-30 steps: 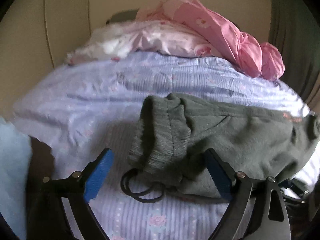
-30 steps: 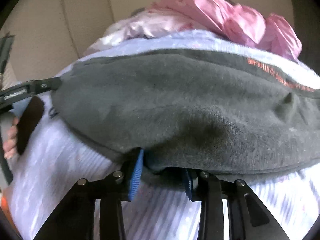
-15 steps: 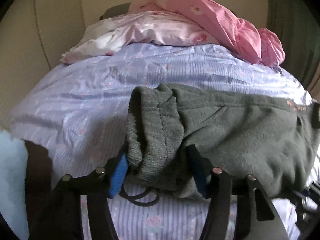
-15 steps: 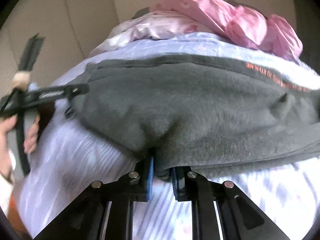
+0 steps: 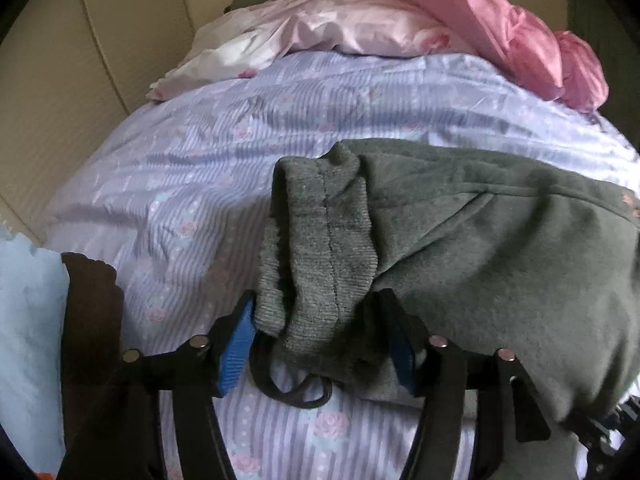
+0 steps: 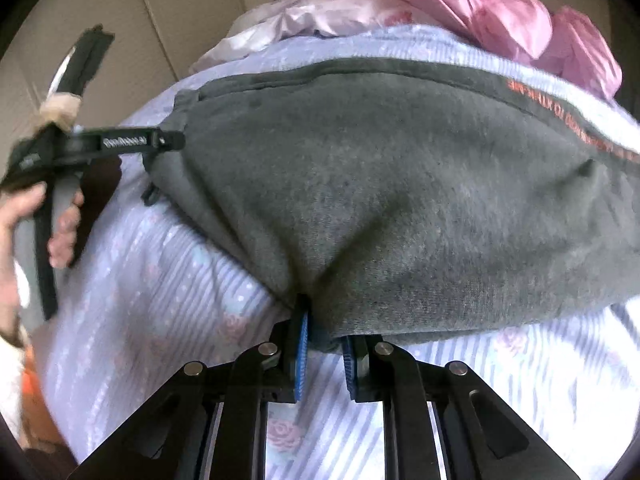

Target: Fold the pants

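Your main risk is an uneven lift: your right tongs (image 6: pixel 324 354) are clenched on only a thin pinch of the near edge of the pants (image 6: pixel 400 200), while your left tongs (image 5: pixel 316 344) grip a fat bunch of ribbed waistband (image 5: pixel 320 248), so one side could slip out or drag when you carry the fold over, leaving the layers skewed. The loose drawstring (image 5: pixel 292 392) hangs below the waistband and could snag on the left blue pads or end up trapped in the fold. The striped bedsheet (image 5: pixel 200 200) is soft and may ride up with the fabric if you pull low. The pants lie across the near part of the bed, well short of the pink bedding (image 5: pixel 480 20) at the far end. Against a second ago, your left tongs have gone from wide open around the waistband to closed in on it, your right tongs have narrowed from a loose straddle to a firm pinch, and your left hand (image 6: pixel 28 220) has swung up into the right view.
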`<state>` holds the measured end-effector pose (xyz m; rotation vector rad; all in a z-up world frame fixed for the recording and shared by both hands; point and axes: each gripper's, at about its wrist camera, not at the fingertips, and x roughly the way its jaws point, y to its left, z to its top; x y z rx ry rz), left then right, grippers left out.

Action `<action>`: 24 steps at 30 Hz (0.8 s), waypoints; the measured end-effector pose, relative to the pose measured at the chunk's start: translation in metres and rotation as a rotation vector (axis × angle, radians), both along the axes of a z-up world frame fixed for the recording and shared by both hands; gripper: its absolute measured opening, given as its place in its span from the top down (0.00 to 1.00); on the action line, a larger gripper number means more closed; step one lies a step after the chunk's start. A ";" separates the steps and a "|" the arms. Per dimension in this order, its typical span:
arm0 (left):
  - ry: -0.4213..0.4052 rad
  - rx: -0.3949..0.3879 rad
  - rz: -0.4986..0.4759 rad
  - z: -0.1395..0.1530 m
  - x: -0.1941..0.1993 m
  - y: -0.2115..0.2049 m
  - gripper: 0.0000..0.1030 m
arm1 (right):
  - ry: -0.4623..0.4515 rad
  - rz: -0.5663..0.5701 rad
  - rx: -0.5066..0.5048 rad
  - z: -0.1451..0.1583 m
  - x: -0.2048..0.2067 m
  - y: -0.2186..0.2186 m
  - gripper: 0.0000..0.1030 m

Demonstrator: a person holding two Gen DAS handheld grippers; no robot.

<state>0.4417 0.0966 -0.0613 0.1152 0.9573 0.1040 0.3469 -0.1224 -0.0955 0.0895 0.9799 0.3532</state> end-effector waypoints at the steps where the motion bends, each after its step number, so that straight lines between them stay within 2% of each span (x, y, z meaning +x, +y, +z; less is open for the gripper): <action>1: 0.005 0.014 0.020 -0.002 0.002 0.000 0.31 | 0.008 -0.002 0.005 -0.001 0.000 0.000 0.84; 2: 0.008 0.044 0.037 -0.003 0.004 -0.001 0.17 | 0.009 0.004 -0.009 -0.001 0.001 0.001 0.83; 4: -0.017 0.116 0.050 -0.001 0.004 -0.003 0.05 | 0.007 0.000 -0.030 0.001 0.002 0.004 0.82; 6: -0.028 0.121 0.031 0.007 -0.004 -0.002 0.05 | 0.005 -0.003 -0.070 0.006 0.002 0.009 0.77; 8: -0.062 0.115 0.033 0.026 -0.020 0.001 0.06 | -0.001 0.010 -0.101 0.016 -0.005 0.011 0.63; 11: -0.204 0.164 0.048 0.066 -0.052 -0.001 0.06 | -0.023 0.021 -0.130 0.038 -0.022 0.006 0.52; 13: -0.282 0.162 0.030 0.092 -0.071 -0.011 0.05 | -0.050 0.035 -0.149 0.055 -0.032 0.000 0.52; 16: -0.322 0.121 -0.054 0.117 -0.088 -0.040 0.05 | -0.132 0.021 -0.159 0.087 -0.048 -0.026 0.52; 18: -0.344 0.117 -0.107 0.127 -0.093 -0.062 0.05 | -0.197 -0.043 -0.153 0.109 -0.051 -0.055 0.43; 19: -0.356 0.117 -0.133 0.131 -0.093 -0.076 0.05 | -0.218 -0.092 -0.150 0.119 -0.050 -0.071 0.29; 20: -0.366 0.119 -0.152 0.134 -0.091 -0.086 0.05 | -0.250 -0.159 -0.143 0.131 -0.048 -0.093 0.22; 22: -0.381 0.137 -0.191 0.138 -0.083 -0.109 0.05 | -0.300 -0.273 -0.152 0.149 -0.044 -0.127 0.22; 24: -0.355 0.144 -0.265 0.137 -0.071 -0.128 0.05 | -0.333 -0.339 -0.200 0.165 -0.030 -0.152 0.22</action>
